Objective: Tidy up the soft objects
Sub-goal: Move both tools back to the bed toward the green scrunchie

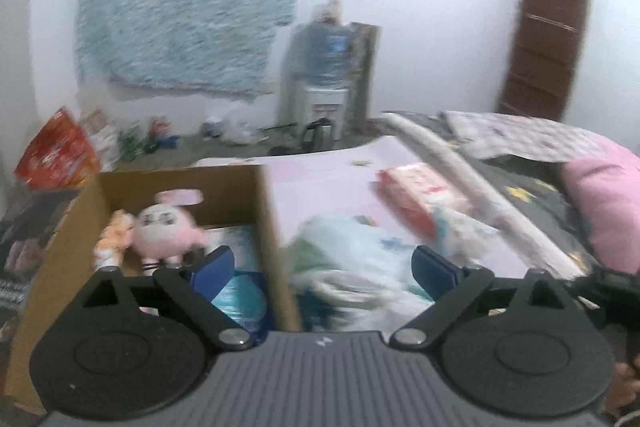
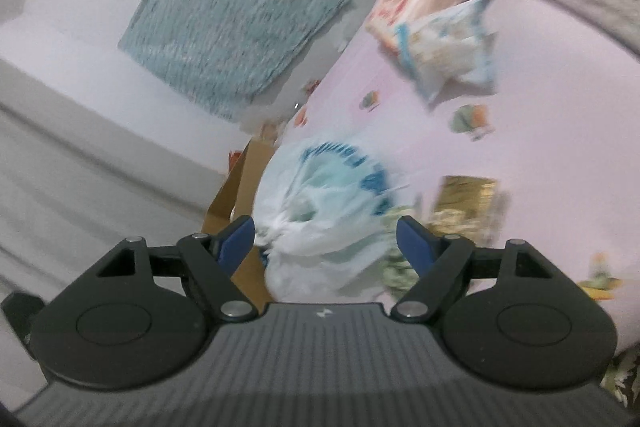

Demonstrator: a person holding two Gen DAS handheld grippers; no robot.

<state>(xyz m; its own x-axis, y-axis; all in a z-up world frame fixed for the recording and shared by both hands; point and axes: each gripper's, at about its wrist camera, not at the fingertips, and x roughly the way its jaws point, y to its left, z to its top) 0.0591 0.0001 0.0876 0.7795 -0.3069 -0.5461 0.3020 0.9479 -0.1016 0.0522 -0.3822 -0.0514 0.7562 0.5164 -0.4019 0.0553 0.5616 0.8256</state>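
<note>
A: Cardboard box point(image 1: 180, 187) as landmark. Inside it: pink plush rabbit point(image 1: 166, 227), upright against the back wall, an orange-and-white soft toy point(image 1: 114, 235) touching its left side. Blue-and-white packet point(image 1: 240, 291) lies on the box floor, nearer than the rabbit, partly hidden by the left gripper's point(image 1: 322, 263) finger.

B: Gripper state?

A: Left one spread wide, nothing between the blue pads point(image 1: 216, 263); they straddle the box's right wall. Right gripper point(image 2: 326, 239) also parted, pads not pressing anything.

B: What sits outside the box?

A: Just right of it, a white plastic bag with blue print point(image 2: 320, 195), crumpled, resting on the pink sheet point(image 1: 320, 179). Its contents are too blurred to tell. Further right on the sheet, a red-and-white packet point(image 1: 408, 195) and a clear snack bag point(image 2: 448, 43) beside it. A gold-coloured item point(image 2: 468, 203) near the white bag: can't identify.

B: Room?

A: Behind the box, a white wall carrying a shaggy teal hanging point(image 1: 188, 7), a water dispenser point(image 1: 328, 67), a brown door point(image 1: 544, 43). Both views motion-smeared.
</note>
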